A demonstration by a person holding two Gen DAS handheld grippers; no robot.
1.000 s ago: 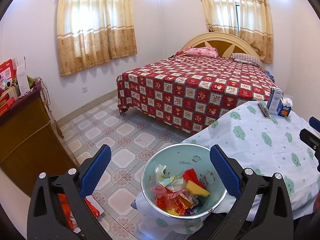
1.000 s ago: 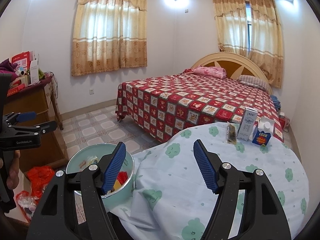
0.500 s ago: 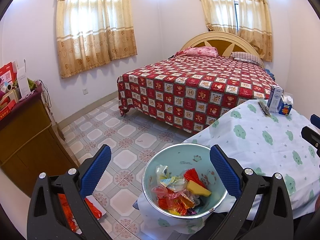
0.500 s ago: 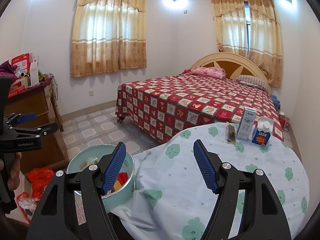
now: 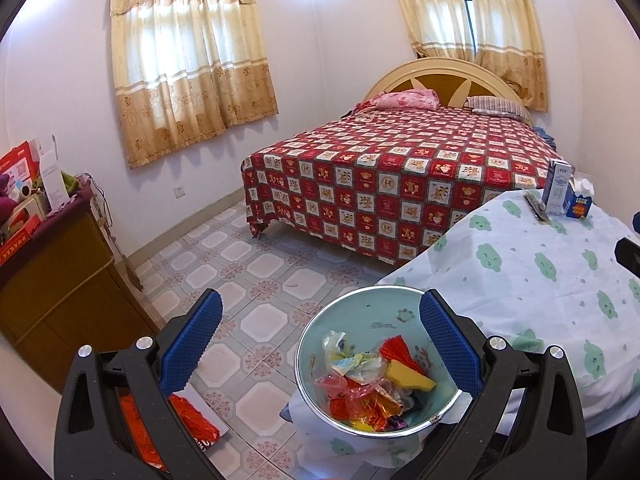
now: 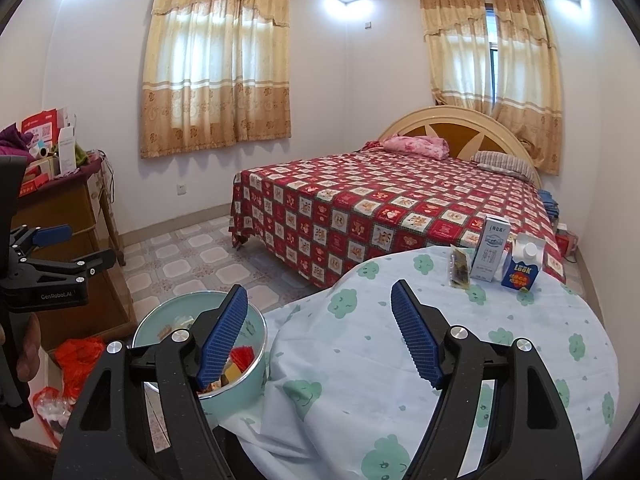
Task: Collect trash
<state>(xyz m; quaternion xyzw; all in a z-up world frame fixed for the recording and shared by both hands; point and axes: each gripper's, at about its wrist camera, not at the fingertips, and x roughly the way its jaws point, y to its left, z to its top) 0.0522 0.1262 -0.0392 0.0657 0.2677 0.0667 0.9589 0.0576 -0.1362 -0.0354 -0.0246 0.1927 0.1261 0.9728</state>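
A pale green metal bowl (image 5: 360,308) sits on the cloth at the table's near left edge. It holds crumpled wrappers (image 5: 372,384) in red, yellow and clear plastic. My left gripper (image 5: 320,340) hovers above it, open and empty, its right pad over the bowl's right rim. My right gripper (image 6: 320,336) is over the tablecloth to the right of the bowl (image 6: 168,308); its jaws are opening with nothing between them. At the table's far side lie a dark wrapper (image 6: 459,268), a white carton (image 6: 490,248) and a blue carton (image 6: 520,270).
The round table (image 6: 440,360) wears a white cloth with green clouds. A bed (image 6: 380,208) with a red checked cover stands beyond it. A wooden cabinet (image 5: 60,280) with boxes on top is at the left, and red plastic bags (image 6: 76,356) lie on the tiled floor.
The right gripper's jaws stand a little wider than before. Both hands and the bowl keep their places.
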